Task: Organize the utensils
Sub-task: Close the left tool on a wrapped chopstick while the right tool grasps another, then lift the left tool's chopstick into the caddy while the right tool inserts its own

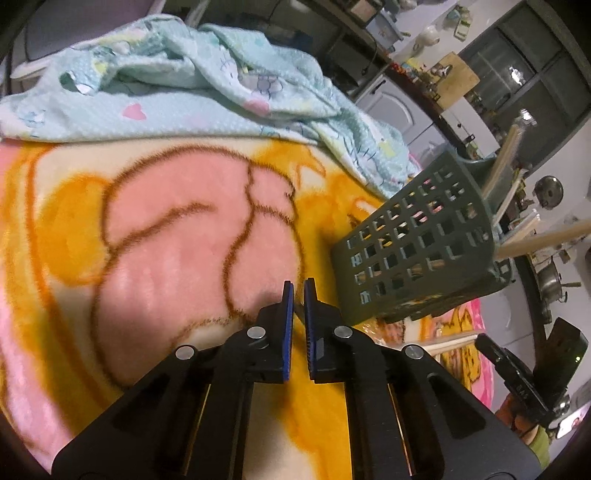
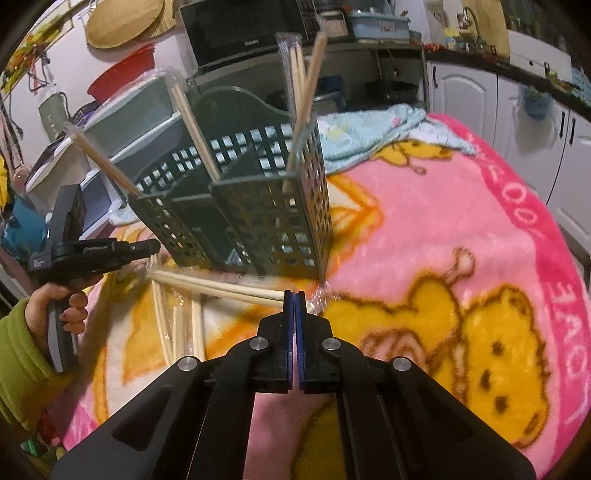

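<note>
A dark green perforated utensil holder (image 2: 236, 206) stands on the blanket with several wrapped wooden chopsticks (image 2: 301, 92) sticking out of its compartments. It also shows in the left wrist view (image 1: 417, 240), to the right of my left gripper. My right gripper (image 2: 294, 295) is shut on the plastic-wrapped end of a chopstick pair (image 2: 221, 286) that lies across the blanket in front of the holder. More chopsticks (image 2: 177, 332) lie below it. My left gripper (image 1: 298, 286) is nearly shut and empty over the blanket; it also shows in the right wrist view (image 2: 147, 248), left of the holder.
A pink and yellow cartoon blanket (image 2: 461, 229) covers the surface. A crumpled light blue cloth (image 1: 192, 85) lies at its far side. Kitchen cabinets (image 2: 465, 92), a microwave (image 2: 240, 33) and shelves stand behind.
</note>
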The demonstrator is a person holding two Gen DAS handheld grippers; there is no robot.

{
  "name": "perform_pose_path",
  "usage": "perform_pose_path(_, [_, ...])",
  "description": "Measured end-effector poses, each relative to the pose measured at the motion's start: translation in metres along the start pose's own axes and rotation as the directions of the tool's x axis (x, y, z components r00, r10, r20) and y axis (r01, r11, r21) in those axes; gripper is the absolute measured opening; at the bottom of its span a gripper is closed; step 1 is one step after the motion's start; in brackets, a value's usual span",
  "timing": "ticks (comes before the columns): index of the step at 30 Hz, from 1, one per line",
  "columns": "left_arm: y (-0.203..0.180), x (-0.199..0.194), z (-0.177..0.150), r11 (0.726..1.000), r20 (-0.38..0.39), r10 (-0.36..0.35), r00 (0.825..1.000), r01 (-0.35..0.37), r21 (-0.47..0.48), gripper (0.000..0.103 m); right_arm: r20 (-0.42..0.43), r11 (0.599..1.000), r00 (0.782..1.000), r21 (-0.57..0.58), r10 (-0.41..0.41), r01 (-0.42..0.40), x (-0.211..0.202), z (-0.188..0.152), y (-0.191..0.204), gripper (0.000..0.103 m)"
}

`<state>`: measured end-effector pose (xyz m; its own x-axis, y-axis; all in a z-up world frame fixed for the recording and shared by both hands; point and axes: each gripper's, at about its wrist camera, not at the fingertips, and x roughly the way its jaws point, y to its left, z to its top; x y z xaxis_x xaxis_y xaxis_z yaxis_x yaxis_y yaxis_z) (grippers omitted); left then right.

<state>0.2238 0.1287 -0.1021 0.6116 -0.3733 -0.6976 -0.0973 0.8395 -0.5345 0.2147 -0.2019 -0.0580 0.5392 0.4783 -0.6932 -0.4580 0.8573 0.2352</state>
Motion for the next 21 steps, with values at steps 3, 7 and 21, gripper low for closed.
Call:
perform_pose_path(3, [-0.002,-0.018,-0.004,1.000,0.038,-0.012,0.999,0.012,-0.001,0.003,0.034,1.000,0.999,-0.019,-0.008,0.008,-0.013,0.003,0.005,0.001])
perform_pose_path(7, [-0.007,-0.045,-0.011,1.000,0.089,-0.017,0.996,0.015,0.020,0.003,0.078,0.999,0.997,-0.046,-0.006,0.010,-0.029,0.009,0.015,0.001])
perform_pose_path(21, [-0.024,-0.114,-0.017,0.998,0.227,-0.035,0.973,0.023,0.055,0.003,0.164,0.990,0.986,-0.141,0.034,-0.011,-0.062,0.020,0.055,0.001])
